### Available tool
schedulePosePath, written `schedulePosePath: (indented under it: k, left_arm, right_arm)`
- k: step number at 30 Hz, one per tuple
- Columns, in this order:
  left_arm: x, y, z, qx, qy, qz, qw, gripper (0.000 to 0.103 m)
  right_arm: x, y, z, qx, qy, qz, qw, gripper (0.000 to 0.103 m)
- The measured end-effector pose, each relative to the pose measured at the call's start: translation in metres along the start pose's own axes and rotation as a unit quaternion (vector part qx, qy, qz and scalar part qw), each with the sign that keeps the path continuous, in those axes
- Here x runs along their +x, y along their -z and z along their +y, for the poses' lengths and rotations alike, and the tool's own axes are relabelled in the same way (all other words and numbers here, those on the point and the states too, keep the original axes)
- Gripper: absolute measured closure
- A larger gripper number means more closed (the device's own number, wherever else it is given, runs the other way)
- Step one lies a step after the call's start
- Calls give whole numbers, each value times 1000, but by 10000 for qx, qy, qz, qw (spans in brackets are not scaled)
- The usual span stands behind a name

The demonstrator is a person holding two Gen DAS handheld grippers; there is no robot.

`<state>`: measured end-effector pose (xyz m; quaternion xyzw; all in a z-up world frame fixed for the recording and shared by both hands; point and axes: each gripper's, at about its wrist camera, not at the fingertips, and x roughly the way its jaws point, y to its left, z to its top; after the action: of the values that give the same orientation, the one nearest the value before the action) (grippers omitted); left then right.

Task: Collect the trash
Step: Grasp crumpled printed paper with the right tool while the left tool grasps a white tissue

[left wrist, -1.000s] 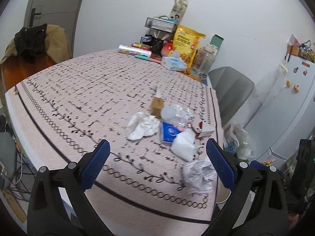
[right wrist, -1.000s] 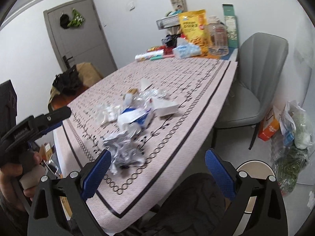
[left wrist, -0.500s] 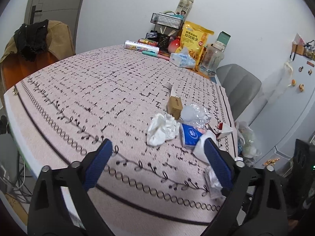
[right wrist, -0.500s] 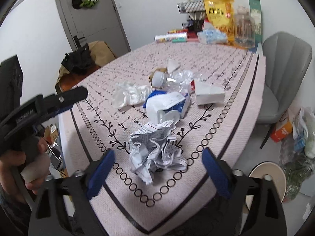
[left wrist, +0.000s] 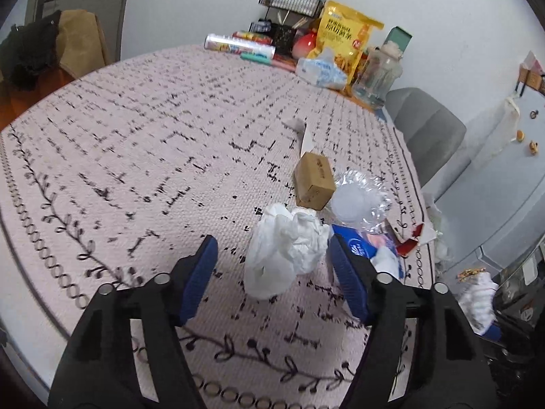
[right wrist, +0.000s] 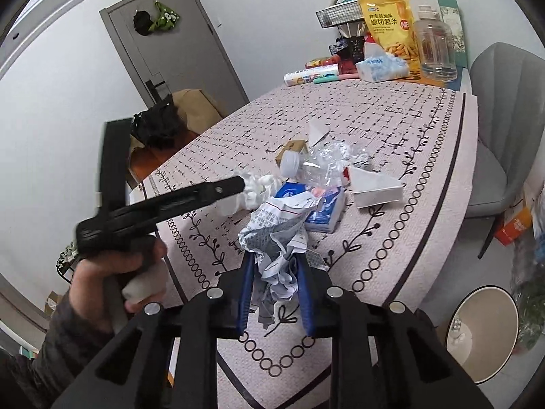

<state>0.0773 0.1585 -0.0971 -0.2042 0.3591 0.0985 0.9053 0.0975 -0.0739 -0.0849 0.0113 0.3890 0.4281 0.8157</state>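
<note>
Between the parted blue pads of the left gripper [left wrist: 272,272] a crumpled white tissue [left wrist: 284,250] is framed ungripped on the patterned tablecloth [left wrist: 136,136], while the right gripper [right wrist: 274,289] is seen clamped on a crumpled printed paper [right wrist: 276,235], the beige bin [right wrist: 483,334] judged unfed

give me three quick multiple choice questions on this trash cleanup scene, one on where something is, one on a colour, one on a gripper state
1. Where is the waste bin?
A. on the table
B. on the floor beside the table
C. on the chair

2. What colour is the snack bag at the table's far end?
A. yellow
B. green
C. black

3. What are the right tongs doing?
A. hanging open
B. shut on the crumpled printed paper
C. shut on the brown box

Answers:
1 B, it stands below the tablecloth edge.
2 A, the pack is yellow.
3 B, both blue pads press the paper.
</note>
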Motion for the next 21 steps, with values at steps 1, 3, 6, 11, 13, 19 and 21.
schedulePosePath:
  k: [1, 3, 6, 11, 13, 19, 21]
  left_arm:
    - [5, -1, 0, -29, -21, 47, 10000, 44]
    - [14, 0, 0, -107, -5, 147, 9998, 61]
    - [18, 1, 0, -185, 65, 240, 9995, 83]
    - [0, 0, 2, -267, -95, -49, 9996, 96]
    - [-17, -2, 1, -302, -125, -305, 9990, 96]
    - [-48, -11, -10, -289, -28, -625, 9976, 96]
    - [-55, -13, -18, -220, 35, -693, 9973, 96]
  right_arm:
    - [-2, 1, -2, 23, 19, -8, 10000, 79]
    - [-3, 0, -9, 105, 71, -23, 9999, 79]
    - [-5, 1, -16, 203, 115, -44, 9997, 79]
    - [-9, 1, -28, 329, 96, -208, 9992, 79]
    - [-11, 1, -35, 410, 96, -264, 9988, 79]
    - [-22, -5, -45, 445, 224, -428, 9978, 79]
    - [-27, -6, -47, 475, 245, -499, 9973, 79]
